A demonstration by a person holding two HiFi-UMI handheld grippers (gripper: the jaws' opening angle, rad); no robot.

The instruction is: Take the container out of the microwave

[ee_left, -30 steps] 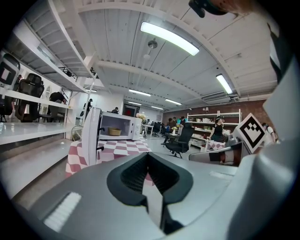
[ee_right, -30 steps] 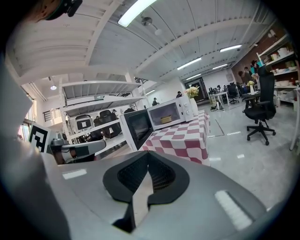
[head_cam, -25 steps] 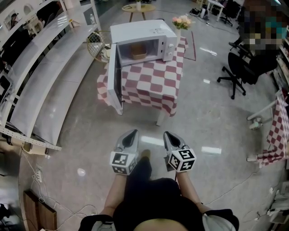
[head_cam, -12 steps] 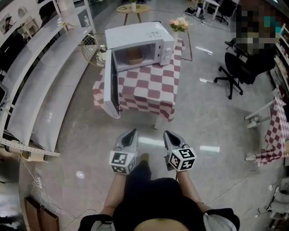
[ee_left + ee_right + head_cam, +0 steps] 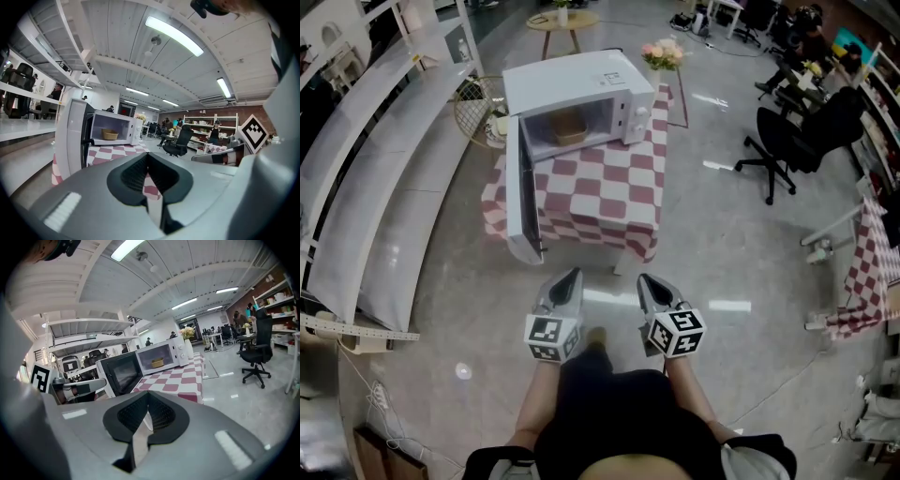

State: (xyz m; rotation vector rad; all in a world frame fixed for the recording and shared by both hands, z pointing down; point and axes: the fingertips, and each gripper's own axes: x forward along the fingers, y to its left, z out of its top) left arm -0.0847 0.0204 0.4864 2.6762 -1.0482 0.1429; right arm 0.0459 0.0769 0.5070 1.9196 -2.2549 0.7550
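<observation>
White microwave [image 5: 581,89], door open, container [image 5: 568,127] inside.
Container sits in the microwave cavity at upper centre of the head view, on the checked table [image 5: 600,202]. Left gripper [image 5: 574,276] and right gripper [image 5: 644,279], at lower centre and well apart from it, have jaws closed together, holding nothing.

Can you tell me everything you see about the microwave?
The microwave is a white box that sits at the far end of a table covered by a red-and-white checked tablecloth. Its door has a dark window and is swung wide open to the left. Round knobs sit on the right of its front. Inside rests a small tan container that looks like a basket.
</observation>
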